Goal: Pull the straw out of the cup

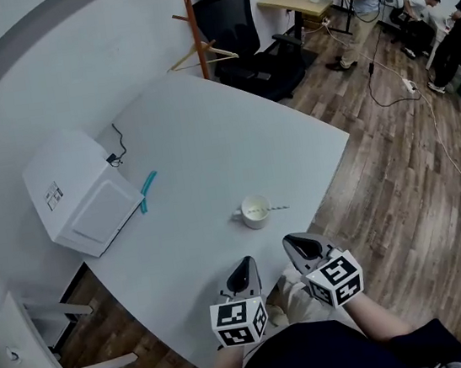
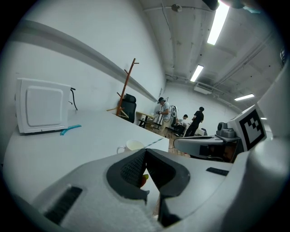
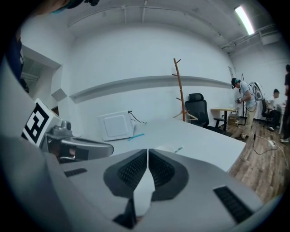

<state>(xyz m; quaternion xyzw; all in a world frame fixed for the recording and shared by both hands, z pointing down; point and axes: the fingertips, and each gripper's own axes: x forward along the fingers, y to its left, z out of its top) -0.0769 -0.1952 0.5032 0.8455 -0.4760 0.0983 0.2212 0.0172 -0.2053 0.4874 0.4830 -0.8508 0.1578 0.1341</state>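
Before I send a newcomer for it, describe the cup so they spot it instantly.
On the large white table, pass the white boxy appliance by the wall and look toward the opposite edge. The cup is small, white, handled, standing alone with a straw sticking out over its rim.

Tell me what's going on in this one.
A person holds a tool in each hand over the near edge of the white table. The left tool and the right tool both have their jaws together with nothing between them. Ahead of them the white cup stands on the table, with the straw in it, its end poking out over the rim. Neither tool touches the cup or the straw; the pull is not yet begun.
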